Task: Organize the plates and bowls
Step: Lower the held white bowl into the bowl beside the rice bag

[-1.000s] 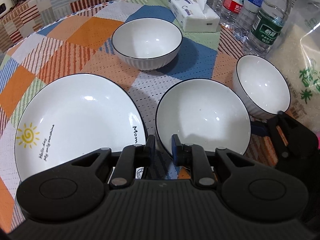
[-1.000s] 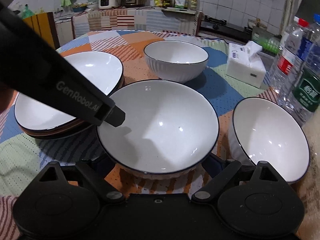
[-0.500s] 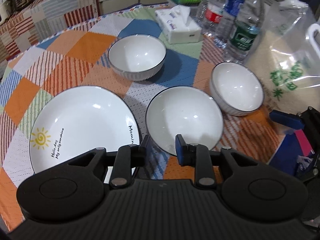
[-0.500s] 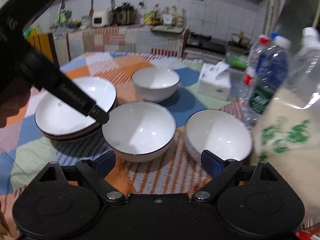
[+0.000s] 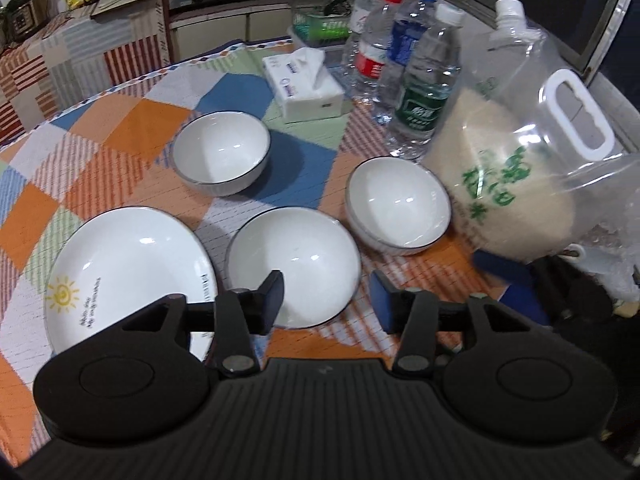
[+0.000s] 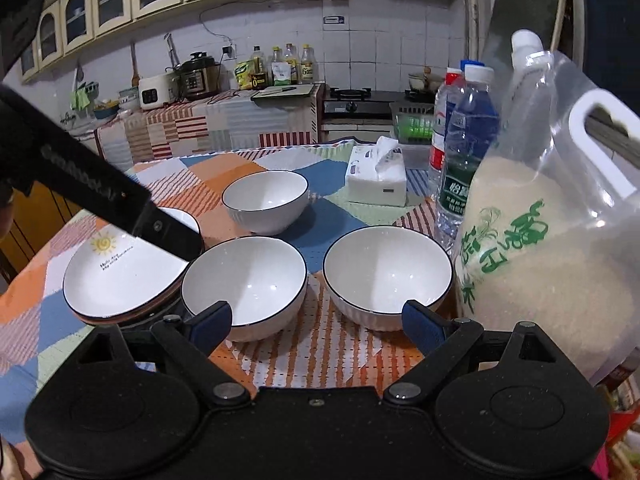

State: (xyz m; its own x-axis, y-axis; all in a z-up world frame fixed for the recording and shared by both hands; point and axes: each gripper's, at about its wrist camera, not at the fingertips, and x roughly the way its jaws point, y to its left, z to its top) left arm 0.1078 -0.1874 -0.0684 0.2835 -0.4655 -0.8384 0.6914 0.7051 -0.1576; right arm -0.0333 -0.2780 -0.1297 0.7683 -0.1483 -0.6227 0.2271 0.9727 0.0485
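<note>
Three white bowls with dark rims stand on the patchwork tablecloth: a near one (image 5: 294,264) (image 6: 244,280), a right one (image 5: 398,208) (image 6: 386,270) and a far one (image 5: 222,158) (image 6: 266,200). A white plate with a sun drawing (image 5: 128,276) (image 6: 124,276) tops a small stack at the left. My left gripper (image 5: 326,300) is open and empty, raised above the near bowl. My right gripper (image 6: 316,322) is open and empty, low in front of the near and right bowls.
A big bag of rice (image 5: 516,168) (image 6: 552,248) stands right beside the right bowl. Water bottles (image 5: 420,80) (image 6: 460,160) and a tissue box (image 5: 304,88) (image 6: 376,178) stand behind. The left gripper's body (image 6: 100,196) crosses the right wrist view over the plate.
Both grippers have pulled back and risen from the bowls. The left jaws have opened from nearly shut. The near bowl rests on the table.
</note>
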